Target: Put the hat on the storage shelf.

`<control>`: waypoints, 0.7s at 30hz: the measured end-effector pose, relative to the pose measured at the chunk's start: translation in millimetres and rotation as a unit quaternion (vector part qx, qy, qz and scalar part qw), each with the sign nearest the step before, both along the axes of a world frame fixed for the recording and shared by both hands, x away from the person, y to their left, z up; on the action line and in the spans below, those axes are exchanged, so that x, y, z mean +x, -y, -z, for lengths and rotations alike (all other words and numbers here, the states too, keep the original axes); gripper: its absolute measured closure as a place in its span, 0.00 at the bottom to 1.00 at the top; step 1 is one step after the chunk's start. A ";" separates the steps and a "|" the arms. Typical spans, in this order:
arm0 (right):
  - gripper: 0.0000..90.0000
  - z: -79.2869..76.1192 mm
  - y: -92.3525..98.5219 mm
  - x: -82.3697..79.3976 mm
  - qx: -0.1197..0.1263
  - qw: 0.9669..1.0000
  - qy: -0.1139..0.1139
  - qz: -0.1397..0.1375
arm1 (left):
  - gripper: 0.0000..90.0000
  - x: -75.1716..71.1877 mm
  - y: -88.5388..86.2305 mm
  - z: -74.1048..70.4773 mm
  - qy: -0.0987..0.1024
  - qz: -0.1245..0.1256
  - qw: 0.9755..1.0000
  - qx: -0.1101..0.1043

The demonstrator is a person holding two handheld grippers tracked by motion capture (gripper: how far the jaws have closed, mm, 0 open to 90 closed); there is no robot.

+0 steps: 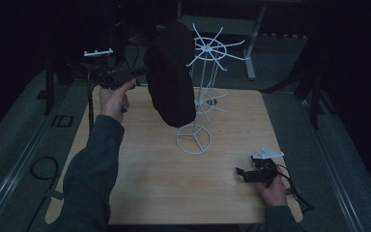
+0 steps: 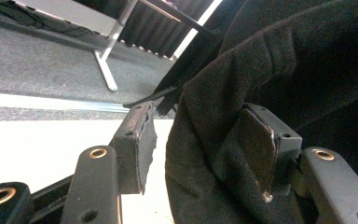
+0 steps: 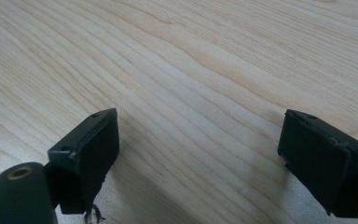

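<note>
Black cloth [image 1: 170, 77] hangs from the upper arms of the white wire stand [image 1: 200, 92] above the wooden table [image 1: 164, 183]. Left gripper [image 2: 200, 144] has its jaws apart, a fold of cloth loose between them. Right gripper [image 3: 198, 158] rests low over the table, jaws wide apart.

The room is dark, with a light wooden surface [image 1: 174, 193] in the middle, a grey carpet floor [image 1: 24, 130] all around it, black curtains [image 2: 163, 35] behind, and a white-legged desk [image 1: 251, 53] at the back.
</note>
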State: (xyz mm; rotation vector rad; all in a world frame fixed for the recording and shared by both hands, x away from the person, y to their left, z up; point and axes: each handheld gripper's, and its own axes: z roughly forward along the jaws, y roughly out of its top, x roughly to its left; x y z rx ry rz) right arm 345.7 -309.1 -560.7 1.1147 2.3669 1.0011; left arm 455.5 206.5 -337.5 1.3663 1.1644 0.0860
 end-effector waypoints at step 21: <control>0.14 0.0 0.0 0.0 0.000 1.000 0.000 0.000 | 0.43 -11.8 -8.0 -7.5 0.019 -0.009 0.999 0.044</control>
